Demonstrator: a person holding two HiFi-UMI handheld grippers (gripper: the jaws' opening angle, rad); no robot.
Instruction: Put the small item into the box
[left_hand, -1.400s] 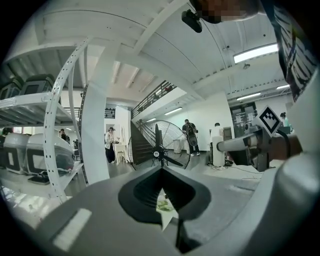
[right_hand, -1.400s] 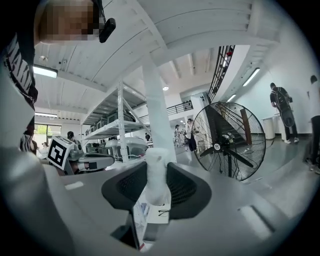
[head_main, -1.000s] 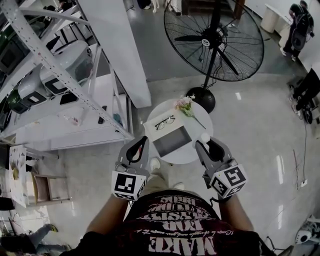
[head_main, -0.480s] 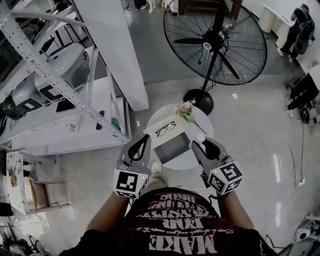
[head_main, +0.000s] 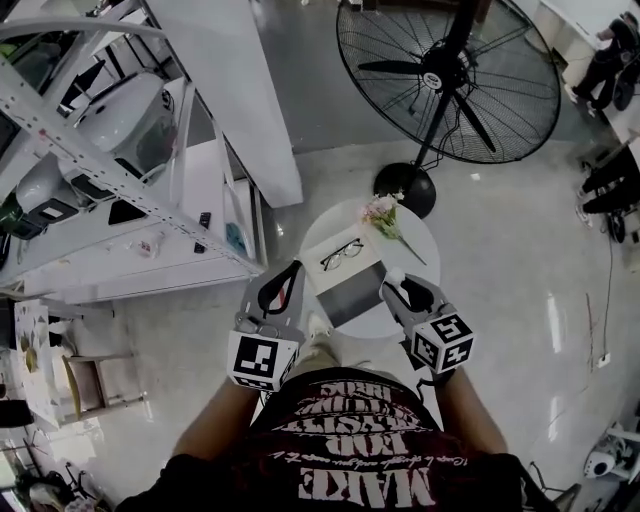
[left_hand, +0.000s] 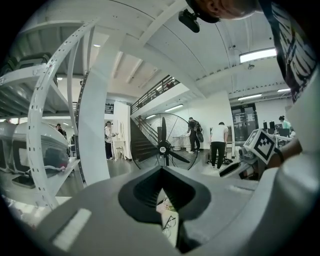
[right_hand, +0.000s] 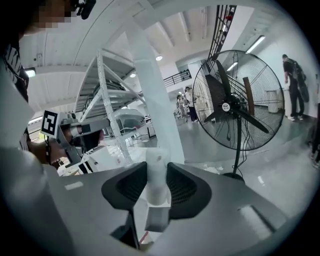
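Two grippers — right gripper (head_main: 399, 286) clamping a white cylinder (right_hand: 156, 176), left gripper (left_hand: 161, 170) closed, empty.
Cylinder moved nearer the box (head_main: 350, 295), table's (head_main: 420, 255) near edge — release next.

Both forearms reach forward from the torso, holding the two grippers side by side at the near edge of the round table (head_main: 325, 222). The left gripper (head_main: 291, 270), at the table's left side, has its jaws closed together with nothing between them. The right gripper (head_main: 400, 287), over the table's right side, is clamped on a small white item (right_hand: 156, 175).
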